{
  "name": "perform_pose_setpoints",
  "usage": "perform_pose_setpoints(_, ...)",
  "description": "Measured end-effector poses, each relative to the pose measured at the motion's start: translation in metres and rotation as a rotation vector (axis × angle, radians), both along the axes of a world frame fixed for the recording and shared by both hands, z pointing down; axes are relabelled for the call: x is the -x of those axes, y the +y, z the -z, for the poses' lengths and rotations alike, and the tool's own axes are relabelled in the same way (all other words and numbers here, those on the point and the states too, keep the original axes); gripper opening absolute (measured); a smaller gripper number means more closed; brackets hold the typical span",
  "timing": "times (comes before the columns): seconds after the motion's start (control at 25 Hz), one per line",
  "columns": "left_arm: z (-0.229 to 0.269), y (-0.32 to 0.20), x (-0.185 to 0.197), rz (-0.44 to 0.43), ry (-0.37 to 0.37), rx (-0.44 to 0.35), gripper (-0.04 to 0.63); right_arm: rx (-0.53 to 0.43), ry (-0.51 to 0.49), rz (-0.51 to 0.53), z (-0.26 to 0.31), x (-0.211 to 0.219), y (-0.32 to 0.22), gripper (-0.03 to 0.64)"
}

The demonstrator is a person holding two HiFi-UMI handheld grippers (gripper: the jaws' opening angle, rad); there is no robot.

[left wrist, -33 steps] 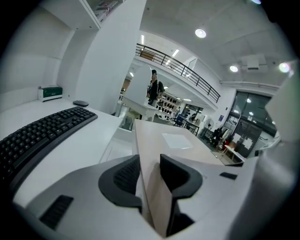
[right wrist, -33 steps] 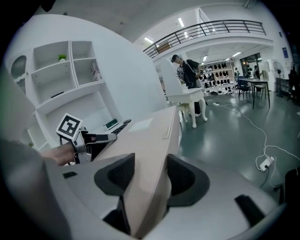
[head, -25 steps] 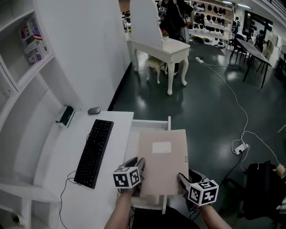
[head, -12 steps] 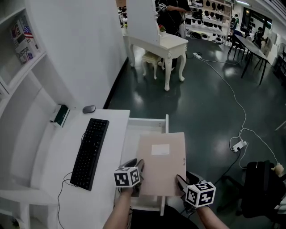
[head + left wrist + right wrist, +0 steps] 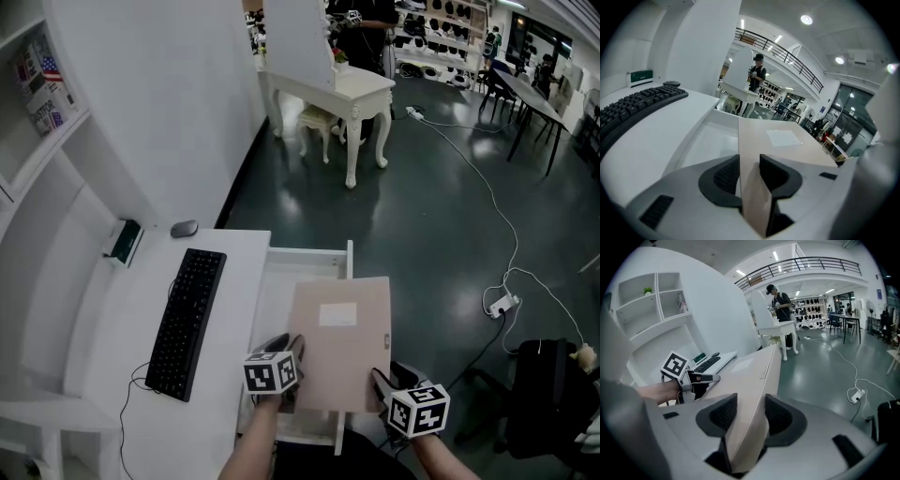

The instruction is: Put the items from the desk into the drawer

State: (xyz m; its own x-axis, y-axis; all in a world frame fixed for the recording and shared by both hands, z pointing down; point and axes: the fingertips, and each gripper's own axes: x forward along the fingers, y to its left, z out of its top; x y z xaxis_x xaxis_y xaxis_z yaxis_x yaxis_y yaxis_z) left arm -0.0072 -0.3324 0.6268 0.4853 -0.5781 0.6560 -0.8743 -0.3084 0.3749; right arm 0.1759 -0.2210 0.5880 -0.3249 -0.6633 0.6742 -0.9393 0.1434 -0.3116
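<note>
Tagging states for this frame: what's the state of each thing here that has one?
drawer: pulled open.
folder: closed, held flat over the drawer.
left gripper: shut on the folder's near edge.
right gripper: shut on the folder's near edge.
keyboard: flat on the desk.

left gripper: jaws clamped on folder, near-left corner | right gripper: jaws clamped on folder's near-right corner | forearms: bare, reaching forward, roughly parallel, at frame bottom

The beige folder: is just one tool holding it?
No, the left tool and right tool each grip a near corner of the folder.
</note>
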Motion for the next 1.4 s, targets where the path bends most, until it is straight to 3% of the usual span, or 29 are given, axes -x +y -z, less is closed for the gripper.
perform_pose_setpoints(0.16,0.003,-0.003,0.0,0.006,-0.007,-0.02,0.13,-0.005,0.01,-0.011,-0.001,-0.001,-0.003,0.186)
perform_pose_setpoints(0.32,0.004,-0.005,0.006,0.015,-0.06,-0.04,0.13,-0.012,0.036,-0.008,0.0,0.004,-0.004,0.187)
perform_pose_setpoints(0.48,0.019,-0.006,0.02,0.081,-0.089,-0.098,0.132,0.019,0.056,-0.03,-0.009,0.002,-0.002,0.171)
perform_pose_setpoints(0.88,0.071,-0.003,0.044,0.18,-0.014,-0.23,0.13,0.032,0.073,-0.05,-0.012,0.0,-0.002,0.163)
perform_pose_setpoints(1.4,0.081,0.001,0.061,0.205,-0.002,-0.241,0.13,-0.011,0.116,-0.009,0.001,0.029,-0.014,0.165)
